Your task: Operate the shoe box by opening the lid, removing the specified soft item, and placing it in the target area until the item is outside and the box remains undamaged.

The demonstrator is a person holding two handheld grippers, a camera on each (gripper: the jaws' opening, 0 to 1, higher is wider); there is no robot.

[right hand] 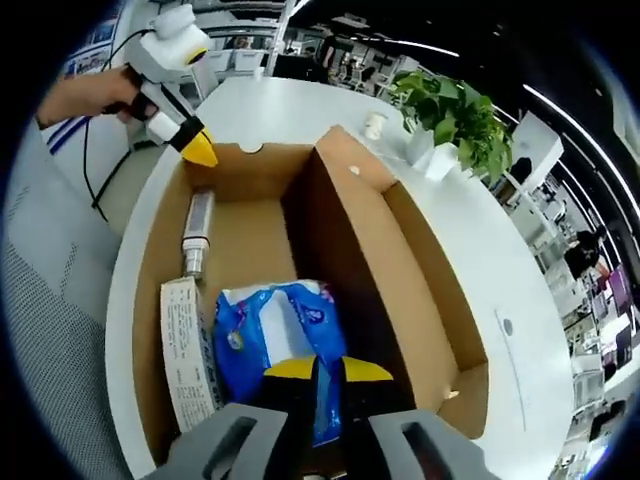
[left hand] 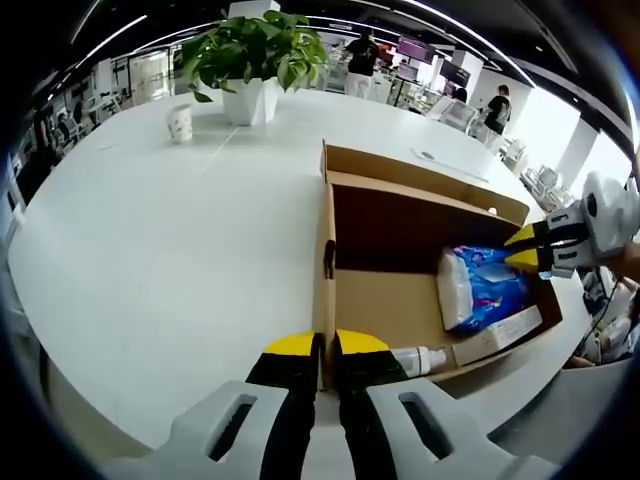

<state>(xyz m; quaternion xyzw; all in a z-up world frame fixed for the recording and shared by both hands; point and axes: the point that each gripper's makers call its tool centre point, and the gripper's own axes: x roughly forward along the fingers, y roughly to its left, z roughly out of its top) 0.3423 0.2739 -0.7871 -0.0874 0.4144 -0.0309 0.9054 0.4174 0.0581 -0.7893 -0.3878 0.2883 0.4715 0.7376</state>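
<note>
L tool (left hand: 325, 345) sat low over the white worktop (left hand: 180, 260), its yellow-tipped jaws nearly shut and pinched on the near wall of the open cardboard shoe box (left hand: 385, 300); in the right gripper view that same tool (right hand: 203, 150) showed at the box's far corner, held by a person's hand (right hand: 112, 92) w/ the forearm reaching in from the side. R tool (right hand: 327, 368) pointed down into the box, jaws closed on the near edge of the blue-and-white soft pack (right hand: 270, 335). From the left gripper view, the R tool (left hand: 522, 250) came in from the right, tips touching the pack (left hand: 485, 290), which lay on the box floor ahead and right of the L tool. Beside the pack lay a long white carton (right hand: 185, 350) and a slim tube (right hand: 197, 235). Beyond the box stood a potted plant (left hand: 255, 55) and a paper cup (left hand: 180, 122).
</note>
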